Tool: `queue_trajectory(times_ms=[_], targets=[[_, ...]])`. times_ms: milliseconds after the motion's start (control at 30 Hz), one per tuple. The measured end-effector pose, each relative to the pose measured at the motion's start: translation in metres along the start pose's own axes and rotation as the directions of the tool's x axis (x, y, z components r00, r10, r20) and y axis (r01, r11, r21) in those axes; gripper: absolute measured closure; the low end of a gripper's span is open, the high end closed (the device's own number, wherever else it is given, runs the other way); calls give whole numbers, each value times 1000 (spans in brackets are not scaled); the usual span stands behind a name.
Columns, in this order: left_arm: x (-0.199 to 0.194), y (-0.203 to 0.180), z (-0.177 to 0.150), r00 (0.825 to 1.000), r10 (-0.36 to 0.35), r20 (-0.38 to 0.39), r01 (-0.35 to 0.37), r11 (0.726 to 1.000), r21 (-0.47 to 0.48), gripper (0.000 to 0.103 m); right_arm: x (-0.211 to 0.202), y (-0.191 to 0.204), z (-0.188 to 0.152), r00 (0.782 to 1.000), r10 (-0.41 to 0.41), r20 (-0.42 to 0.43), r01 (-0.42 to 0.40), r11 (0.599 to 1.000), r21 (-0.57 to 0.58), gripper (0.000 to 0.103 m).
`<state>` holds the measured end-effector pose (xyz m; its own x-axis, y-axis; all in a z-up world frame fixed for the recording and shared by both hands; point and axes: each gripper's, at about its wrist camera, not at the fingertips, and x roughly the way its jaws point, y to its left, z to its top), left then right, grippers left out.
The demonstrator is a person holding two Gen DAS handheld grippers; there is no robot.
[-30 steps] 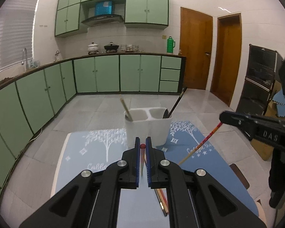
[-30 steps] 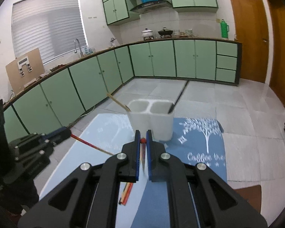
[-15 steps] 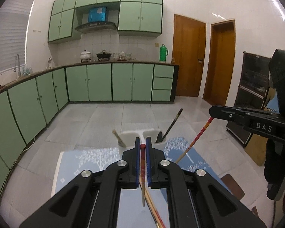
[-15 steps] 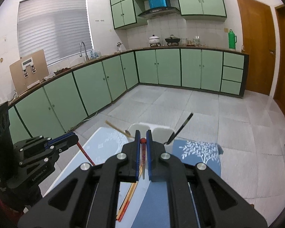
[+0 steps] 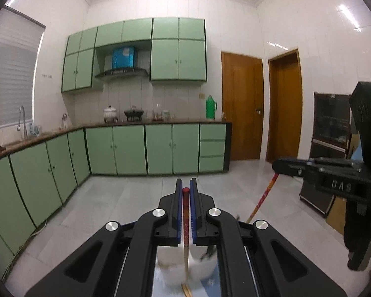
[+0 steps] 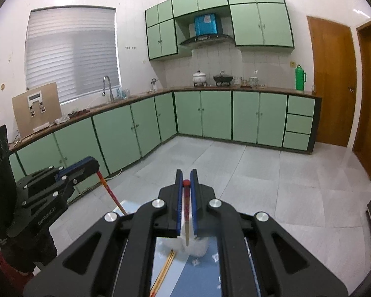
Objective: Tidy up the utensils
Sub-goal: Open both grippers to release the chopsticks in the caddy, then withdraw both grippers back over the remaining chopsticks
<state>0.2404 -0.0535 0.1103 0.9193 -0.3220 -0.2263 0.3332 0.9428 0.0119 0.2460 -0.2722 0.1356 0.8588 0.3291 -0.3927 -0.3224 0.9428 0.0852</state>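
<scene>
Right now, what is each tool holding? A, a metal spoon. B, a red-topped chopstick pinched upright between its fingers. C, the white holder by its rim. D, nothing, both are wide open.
B: the left tool and the right tool are each shut on a red-topped chopstick that hangs down over the white holder.

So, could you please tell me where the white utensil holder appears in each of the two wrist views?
Left wrist view: the white utensil holder shows at bottom centre, blurred, between the left gripper's arms, under its held chopstick.
Right wrist view: the holder is again at bottom centre, below the right gripper, with loose chopsticks lying to its lower left.
Shared landmark: the green thermos on the counter.
</scene>
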Motion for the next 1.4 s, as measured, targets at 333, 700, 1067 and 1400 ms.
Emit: queue_trajectory(times_ms=[333,700,1067,1400], targets=[[76,1,-5,999,44,7,-44,999,11,97,62,-21,3,999,-35,-22,35,999,1,98],[117,15,-57,991,42,-125,-45,999,-18,94,116,-24,-38,993,-13,-116,16,1000,27,94],[59,22,-47,994,50,-94,-53,998,-35,55,67,-27,-45,995,-94,-23,94,995,14,62],[-14,20,-120,983,51,-177,-66,995,-79,33,-2,-20,-125,991,-132,1,131,988,75,18]])
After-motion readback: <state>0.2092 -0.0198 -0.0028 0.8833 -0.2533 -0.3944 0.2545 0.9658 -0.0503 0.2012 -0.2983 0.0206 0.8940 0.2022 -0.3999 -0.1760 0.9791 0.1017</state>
